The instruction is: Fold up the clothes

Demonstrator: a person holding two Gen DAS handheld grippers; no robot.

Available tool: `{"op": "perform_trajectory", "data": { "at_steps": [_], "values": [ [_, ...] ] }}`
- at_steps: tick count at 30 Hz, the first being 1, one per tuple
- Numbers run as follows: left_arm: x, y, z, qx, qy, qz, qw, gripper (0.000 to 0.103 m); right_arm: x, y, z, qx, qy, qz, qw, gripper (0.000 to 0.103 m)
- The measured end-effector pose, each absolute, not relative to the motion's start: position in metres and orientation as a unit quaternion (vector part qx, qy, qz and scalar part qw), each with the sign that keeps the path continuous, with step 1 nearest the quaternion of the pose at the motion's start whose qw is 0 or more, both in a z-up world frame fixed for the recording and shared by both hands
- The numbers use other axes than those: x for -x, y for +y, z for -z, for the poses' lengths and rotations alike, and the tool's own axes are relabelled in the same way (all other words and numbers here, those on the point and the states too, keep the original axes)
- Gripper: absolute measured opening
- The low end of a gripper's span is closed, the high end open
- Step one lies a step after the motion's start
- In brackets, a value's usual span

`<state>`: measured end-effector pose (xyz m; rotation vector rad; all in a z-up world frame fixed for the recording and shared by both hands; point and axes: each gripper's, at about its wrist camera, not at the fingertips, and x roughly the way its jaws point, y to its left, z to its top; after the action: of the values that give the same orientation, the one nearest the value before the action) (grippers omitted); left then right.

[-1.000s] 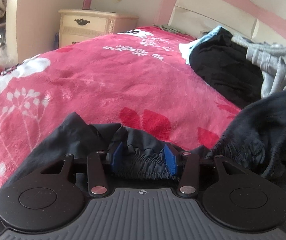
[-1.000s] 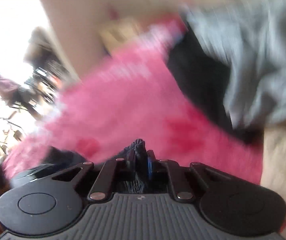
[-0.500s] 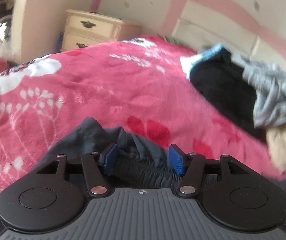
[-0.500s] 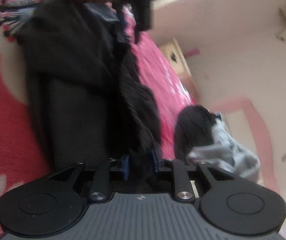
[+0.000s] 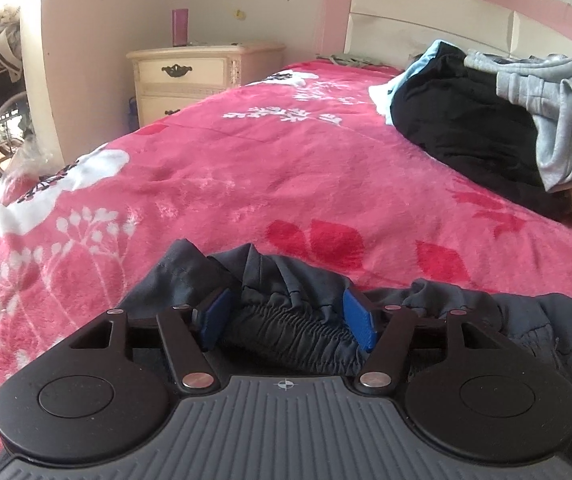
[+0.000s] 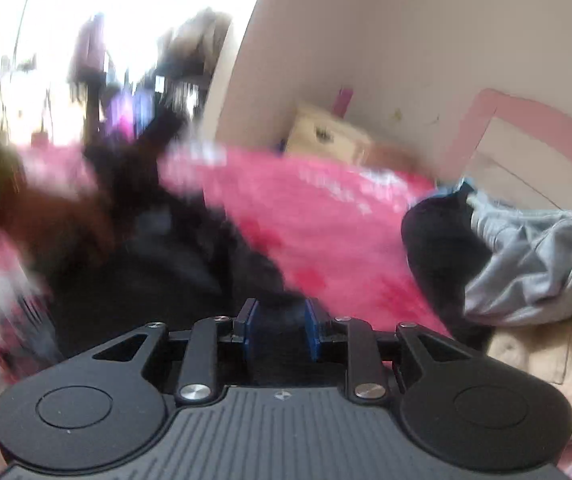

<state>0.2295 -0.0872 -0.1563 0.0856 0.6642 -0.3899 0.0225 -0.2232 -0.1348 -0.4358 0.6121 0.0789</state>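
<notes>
Lying bunched at the bed's (image 5: 245,168) near edge: dark trousers (image 5: 286,280), soft, light, limp. Best hold: elastic waistband (image 5: 290,330). Left gripper (image 5: 288,318), jaws just opening, straddles it unpinched; right gripper (image 6: 281,330), narrowly parted, has dark cloth between its pads.

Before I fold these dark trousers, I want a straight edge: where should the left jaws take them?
Take the elastic waistband, the thick gathered edge bunched across the left gripper between its open jaws. Come straight forward from the near side, where that edge faces the gripper.
</notes>
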Motion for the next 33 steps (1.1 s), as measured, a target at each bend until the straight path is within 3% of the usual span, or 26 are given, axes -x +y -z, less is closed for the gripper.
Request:
{"op": "perform_trajectory", "data": {
  "at_steps": [2, 6, 10, 14, 17, 21, 25, 26, 28, 29, 30, 33],
  "values": [
    [-0.23, -0.086, 0.156, -0.043, 0.324, 0.187, 0.926, 0.062, -0.033, -0.233, 0.162, 0.258, 0.335, -0.013, 0.906, 0.025],
    [-0.227, -0.086, 0.156, -0.047, 0.322, 0.186, 0.927, 0.063, -0.042, -0.254, 0.169, 0.302, 0.315, 0.058, 0.898, 0.025],
    [-0.223, -0.088, 0.156, -0.059, 0.318, 0.188, 0.927, 0.063, -0.052, -0.277, 0.161, 0.265, 0.31, 0.121, 0.905, 0.025],
    [-0.217, -0.087, 0.148, -0.055, 0.305, 0.196, 0.93, 0.063, -0.034, -0.317, 0.131, 0.036, 0.32, 0.121, 0.939, 0.027],
    [-0.209, -0.087, 0.141, -0.055, 0.288, 0.207, 0.933, 0.063, -0.01, -0.346, 0.126, -0.176, 0.343, 0.102, 0.917, 0.045],
    [-0.194, -0.094, 0.13, -0.062, 0.27, 0.233, 0.932, 0.063, 0.006, -0.361, 0.133, -0.271, 0.357, 0.113, 0.887, 0.045],
    [-0.182, -0.106, 0.123, -0.089, 0.248, 0.262, 0.929, 0.07, -0.005, -0.375, 0.151, -0.345, 0.378, 0.107, 0.852, 0.045],
    [-0.183, -0.108, 0.125, -0.093, 0.251, 0.258, 0.928, 0.07, -0.009, -0.378, 0.156, -0.36, 0.383, 0.106, 0.844, 0.044],
    [-0.186, -0.11, 0.129, -0.097, 0.26, 0.249, 0.928, 0.07, -0.016, -0.381, 0.162, -0.38, 0.384, 0.101, 0.836, 0.033],
    [-0.191, -0.108, 0.133, -0.097, 0.267, 0.237, 0.929, 0.07, -0.02, -0.383, 0.164, -0.389, 0.383, 0.098, 0.832, 0.017],
    [-0.196, -0.106, 0.136, -0.095, 0.274, 0.225, 0.93, 0.07, -0.023, -0.383, 0.163, -0.394, 0.383, 0.097, 0.83, 0.01],
    [-0.212, -0.096, 0.144, -0.076, 0.3, 0.18, 0.934, 0.07, -0.039, -0.377, 0.135, -0.354, 0.352, 0.079, 0.863, 0.007]
  ]
}}
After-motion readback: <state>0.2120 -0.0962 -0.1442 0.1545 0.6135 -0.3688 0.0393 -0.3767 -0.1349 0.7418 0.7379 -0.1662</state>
